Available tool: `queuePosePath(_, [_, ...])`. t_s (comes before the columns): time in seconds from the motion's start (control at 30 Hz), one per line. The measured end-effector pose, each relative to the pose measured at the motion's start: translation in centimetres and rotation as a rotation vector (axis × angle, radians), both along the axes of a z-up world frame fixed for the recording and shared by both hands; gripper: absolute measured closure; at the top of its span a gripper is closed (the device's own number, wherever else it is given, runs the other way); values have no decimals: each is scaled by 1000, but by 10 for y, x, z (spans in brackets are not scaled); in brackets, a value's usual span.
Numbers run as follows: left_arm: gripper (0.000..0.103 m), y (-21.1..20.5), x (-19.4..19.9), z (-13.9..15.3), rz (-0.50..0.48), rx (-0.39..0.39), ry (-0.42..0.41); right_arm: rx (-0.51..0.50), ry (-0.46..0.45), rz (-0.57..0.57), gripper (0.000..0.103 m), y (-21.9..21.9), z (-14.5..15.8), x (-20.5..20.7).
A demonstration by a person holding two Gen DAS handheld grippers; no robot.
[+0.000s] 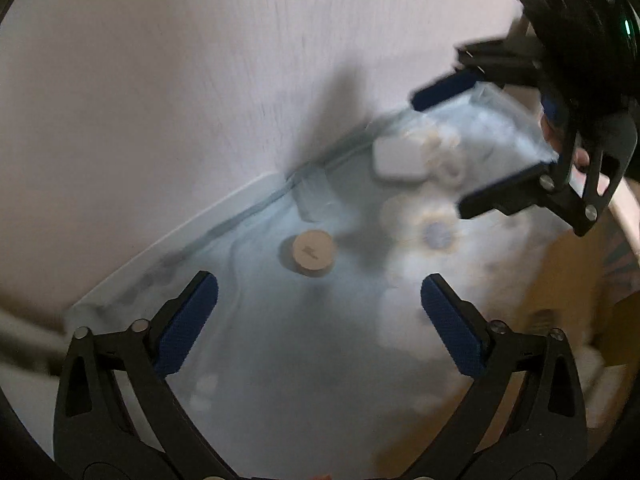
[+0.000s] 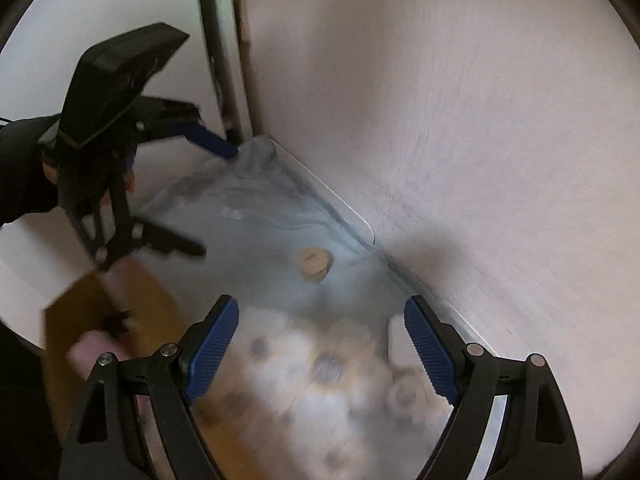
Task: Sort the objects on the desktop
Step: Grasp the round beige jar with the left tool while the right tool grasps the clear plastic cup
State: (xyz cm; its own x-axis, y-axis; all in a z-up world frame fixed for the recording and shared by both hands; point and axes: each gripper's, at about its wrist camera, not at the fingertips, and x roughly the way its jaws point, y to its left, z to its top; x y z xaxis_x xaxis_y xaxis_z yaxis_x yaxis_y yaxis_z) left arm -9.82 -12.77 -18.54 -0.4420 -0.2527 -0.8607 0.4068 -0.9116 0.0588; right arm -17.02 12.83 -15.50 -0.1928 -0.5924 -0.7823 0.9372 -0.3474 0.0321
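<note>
Two grippers over a clear plastic bag, both frames blurred.

Left gripper (image 1: 320,296) jaws wide apart, holding nothing. Right gripper (image 2: 320,320) also spread wide, empty. Round wooden disc (image 1: 311,253) lies mid-frame on the bag (image 1: 248,300); a blurred heap of pale round pieces (image 2: 328,368) sits lower centre in the right wrist view, against the white wall (image 1: 160,100).

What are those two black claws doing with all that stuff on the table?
A person holds a claw in each hand over a clear plastic bag lying by the wall. The left claw is open and holds nothing. The right claw is open too, above a blurry pile of tape rolls. A small round wooden disc lies apart from the pile. Nothing is gripped right now.
</note>
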Motion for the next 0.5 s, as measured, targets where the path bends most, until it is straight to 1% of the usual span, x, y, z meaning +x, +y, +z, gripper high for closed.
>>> queuePosePath(0.03, [5,-4,-3,-10,-6,0,6,-2,0,0,21,-9,-15,-11])
queuePosePath(0.1, [6,-9,-6,-25,-15,15,19,-7,15,11,21,-19,-32,-21])
queuePosePath(0.23, [7,-14,-17,-41,-45,5,38,7,37,39,21,-42,-60,-41])
queuePosePath(0.3, [9,-17,-21,-45,-60,9,48,12,37,49,25,-48,-68,-48])
queuePosePath(0.37, [12,-20,-24,-50,-63,12,53,24,33,65,26,-55,-75,-54])
queuePosePath(0.43, [18,-24,-25,-54,-63,20,56,37,27,86,32,-62,-81,-57])
queuePosePath(0.5, [23,-26,-25,-57,-64,28,62,49,34,109,34,-67,-86,-55])
